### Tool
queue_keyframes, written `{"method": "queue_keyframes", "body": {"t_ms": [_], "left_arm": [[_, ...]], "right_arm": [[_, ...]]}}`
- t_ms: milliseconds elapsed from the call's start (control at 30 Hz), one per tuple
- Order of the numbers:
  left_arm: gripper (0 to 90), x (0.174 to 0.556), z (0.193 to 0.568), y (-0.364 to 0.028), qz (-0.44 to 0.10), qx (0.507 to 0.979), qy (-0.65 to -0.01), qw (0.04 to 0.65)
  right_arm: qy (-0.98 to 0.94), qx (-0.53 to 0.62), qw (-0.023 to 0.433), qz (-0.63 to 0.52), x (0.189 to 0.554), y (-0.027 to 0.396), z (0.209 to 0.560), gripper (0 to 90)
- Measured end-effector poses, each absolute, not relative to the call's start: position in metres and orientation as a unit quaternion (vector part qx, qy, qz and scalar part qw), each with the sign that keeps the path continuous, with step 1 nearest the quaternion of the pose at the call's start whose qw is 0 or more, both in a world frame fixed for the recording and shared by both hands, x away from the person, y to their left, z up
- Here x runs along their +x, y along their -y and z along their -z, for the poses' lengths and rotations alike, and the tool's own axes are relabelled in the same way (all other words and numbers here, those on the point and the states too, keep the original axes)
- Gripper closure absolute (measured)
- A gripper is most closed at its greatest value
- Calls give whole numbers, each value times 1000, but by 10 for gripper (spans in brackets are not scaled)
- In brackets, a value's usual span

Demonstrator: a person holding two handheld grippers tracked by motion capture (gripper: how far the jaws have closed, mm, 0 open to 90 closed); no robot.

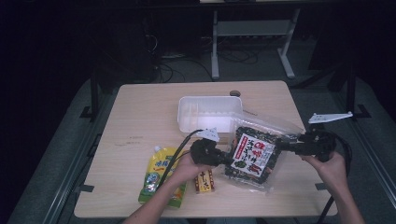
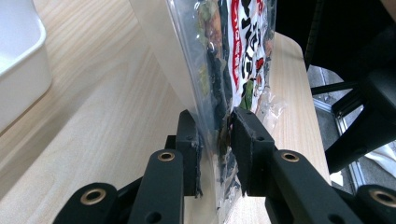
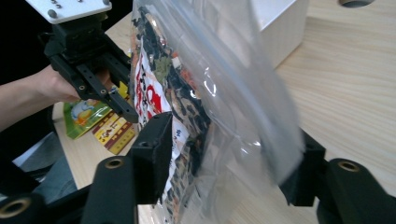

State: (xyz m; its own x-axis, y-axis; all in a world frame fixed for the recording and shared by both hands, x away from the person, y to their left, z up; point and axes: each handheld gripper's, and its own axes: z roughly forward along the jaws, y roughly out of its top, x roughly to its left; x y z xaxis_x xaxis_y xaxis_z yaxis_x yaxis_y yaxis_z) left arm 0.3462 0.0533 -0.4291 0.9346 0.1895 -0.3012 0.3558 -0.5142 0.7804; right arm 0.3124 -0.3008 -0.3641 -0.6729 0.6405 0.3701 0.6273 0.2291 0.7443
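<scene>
Now the left gripper point(image 1: 227, 158) is clamping its two black jaws on the near edge of the clear snack bag point(image 1: 254, 156), pads pressing the plastic from both sides in the left gripper view point(image 2: 219, 154). The bag is being held up off the table point(image 1: 140, 121), tilted, just in front of the white plastic tub point(image 1: 208, 114). Over on the other side, the right gripper point(image 1: 282, 143) is sitting at the bag's far edge; in the right gripper view its jaws are standing well apart with the bag point(image 3: 196, 121) hanging between them, the left jaw against the printed face, the other clear of the loose plastic. Down on the table, a yellow-green pouch point(image 1: 159, 175) and a small yellow-red packet point(image 1: 204, 181) are lying beside the left hand point(image 1: 187, 170).
</scene>
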Motion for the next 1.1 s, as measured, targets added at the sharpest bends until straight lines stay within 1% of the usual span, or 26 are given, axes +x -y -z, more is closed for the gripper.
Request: {"method": "queue_keyframes", "body": {"t_ms": [33, 67, 100, 133, 200, 233, 267, 367, 433, 500, 567, 600, 667, 700, 733, 767, 900, 967, 1100], "left_arm": [[730, 346, 429, -53, 89, 866, -157, 467], [730, 346, 429, -53, 90, 866, -156, 467], [730, 346, 429, -53, 90, 866, -156, 467], [730, 346, 429, -53, 90, 865, -155, 468], [730, 346, 429, -53, 90, 865, -154, 468], [730, 346, 429, -53, 90, 865, -154, 468], [729, 346, 428, -53, 91, 865, -153, 469], [723, 345, 428, -54, 87, 867, -150, 468], [704, 345, 427, -54, 84, 868, -152, 465], [662, 345, 428, -55, 79, 869, -159, 461], [636, 346, 429, -56, 80, 869, -161, 462], [613, 346, 430, -57, 75, 870, -166, 459], [596, 345, 429, -59, 74, 868, -169, 462], [583, 344, 428, -59, 65, 869, -168, 461], [550, 343, 426, -59, 54, 871, -169, 459], [521, 343, 426, -59, 54, 871, -169, 459], [445, 339, 419, -66, 34, 876, -174, 449], [419, 336, 416, -71, 25, 877, -178, 446], [406, 329, 414, -82, 15, 876, -184, 446]], "right_arm": [[-784, 404, 7, -471, 312, 301, 364, 435], [-785, 399, -2, -473, 315, 299, 367, 469], [-785, 399, -2, -473, 315, 299, 367, 469], [-786, 394, -9, -477, 317, 297, 367, 513], [-787, 387, -12, -479, 318, 295, 366, 566], [-787, 387, -12, -479, 318, 295, 366, 566], [-791, 378, -15, -482, 318, 292, 364, 626], [-792, 372, -23, -484, 318, 291, 361, 677], [-794, 368, -24, -483, 317, 290, 359, 698], [-795, 360, -29, -488, 315, 290, 357, 734], [-795, 357, -33, -488, 315, 289, 356, 742], [-796, 349, -44, -493, 313, 289, 355, 771], [-793, 343, -49, -501, 311, 289, 354, 776], [-794, 341, -49, -502, 310, 288, 353, 777], [-794, 341, -49, -501, 309, 287, 352, 779], [-794, 341, -49, -501, 309, 287, 352, 779], [-803, 332, -36, -493, 305, 283, 340, 783], [-807, 328, -23, -491, 302, 281, 333, 784], [-810, 327, -7, -487, 299, 280, 323, 784]]}}
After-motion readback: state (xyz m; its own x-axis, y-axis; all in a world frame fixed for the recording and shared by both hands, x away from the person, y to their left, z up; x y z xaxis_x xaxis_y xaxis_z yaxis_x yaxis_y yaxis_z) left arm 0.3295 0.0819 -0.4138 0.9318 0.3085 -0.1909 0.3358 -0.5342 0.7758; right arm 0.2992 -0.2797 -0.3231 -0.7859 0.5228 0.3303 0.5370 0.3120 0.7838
